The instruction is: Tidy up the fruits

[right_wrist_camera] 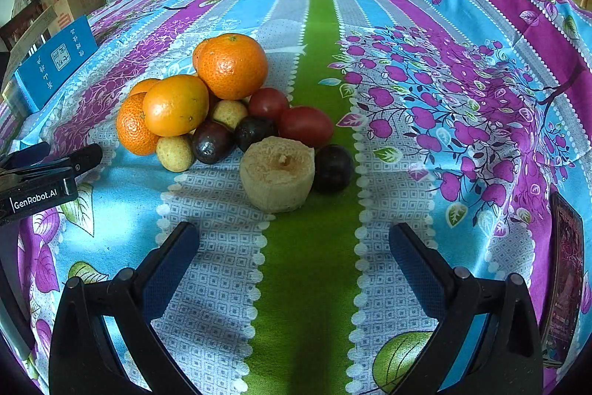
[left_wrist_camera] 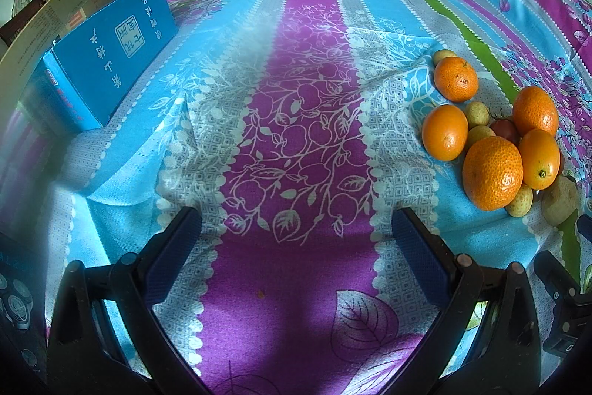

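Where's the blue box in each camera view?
Left wrist: the blue box sits large at upper left, far across the cloth from the oranges.
Right wrist: it is small at the far left edge, behind and left of the fruit pile.
Shared landmark: the oranges.

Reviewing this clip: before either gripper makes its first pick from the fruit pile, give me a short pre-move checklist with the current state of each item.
1. Left gripper open and holding nothing: ok.
2. Right gripper open and holding nothing: ok.
3. Fruit pile in view of the right wrist camera, pale cut chunk nearest: ok.
4. Cloth between the right fingers and that chunk free of objects: ok.
5. Oranges stable: not ok, one sits on top of the others and may roll if its neighbours are pulled.
6. Destination for sorted fruit: cannot tell, no bowl or tray is visible; only a blue box lies on the cloth.
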